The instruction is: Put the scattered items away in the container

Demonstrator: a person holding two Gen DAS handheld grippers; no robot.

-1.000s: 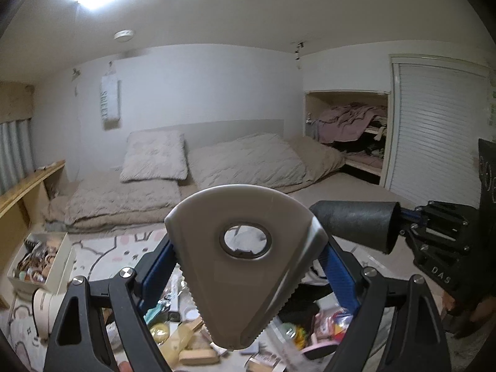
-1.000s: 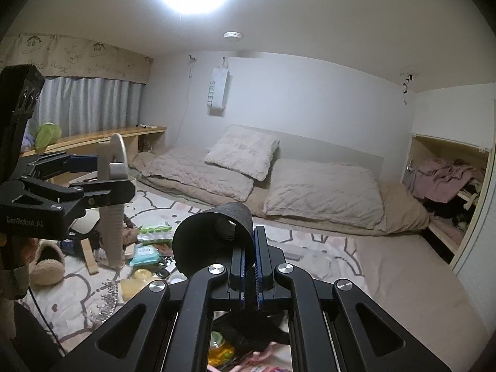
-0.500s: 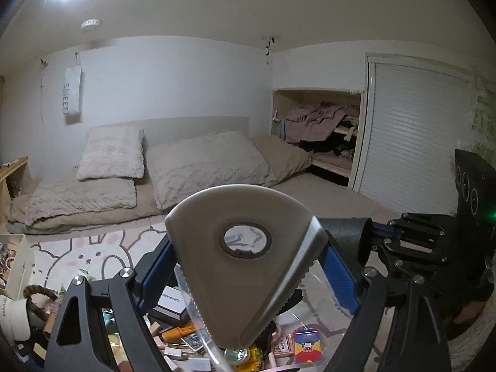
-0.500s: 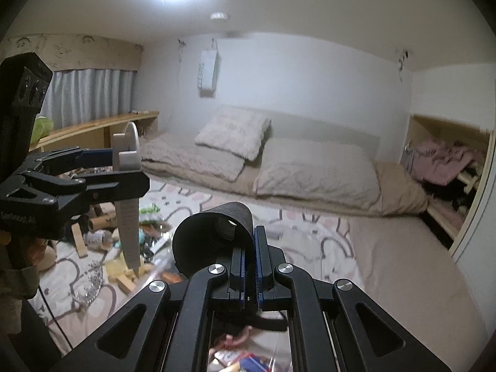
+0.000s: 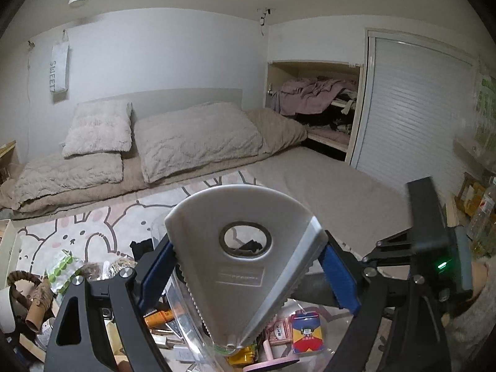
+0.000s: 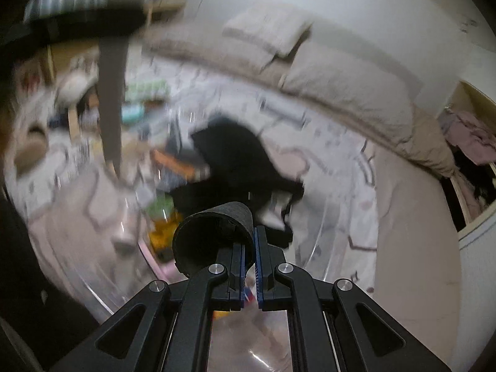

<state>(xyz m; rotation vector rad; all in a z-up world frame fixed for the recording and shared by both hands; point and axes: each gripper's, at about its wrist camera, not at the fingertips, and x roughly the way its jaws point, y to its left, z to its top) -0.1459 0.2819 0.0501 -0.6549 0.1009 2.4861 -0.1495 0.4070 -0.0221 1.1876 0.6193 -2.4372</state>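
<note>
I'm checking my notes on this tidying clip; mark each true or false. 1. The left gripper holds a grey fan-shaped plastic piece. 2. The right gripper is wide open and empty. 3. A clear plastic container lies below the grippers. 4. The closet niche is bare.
1. True: the left gripper clamps the grey fan-shaped plastic piece.
2. False: the right gripper is shut on a black cone-shaped roll.
3. True: the clear plastic container holds small items.
4. False: the closet niche holds piled clothes.

A pale bunny-print floor rug (image 5: 93,232) carries a clear plastic container (image 5: 186,325), scattered clutter, and 2 beige pillows (image 5: 198,139) beyond.
</note>
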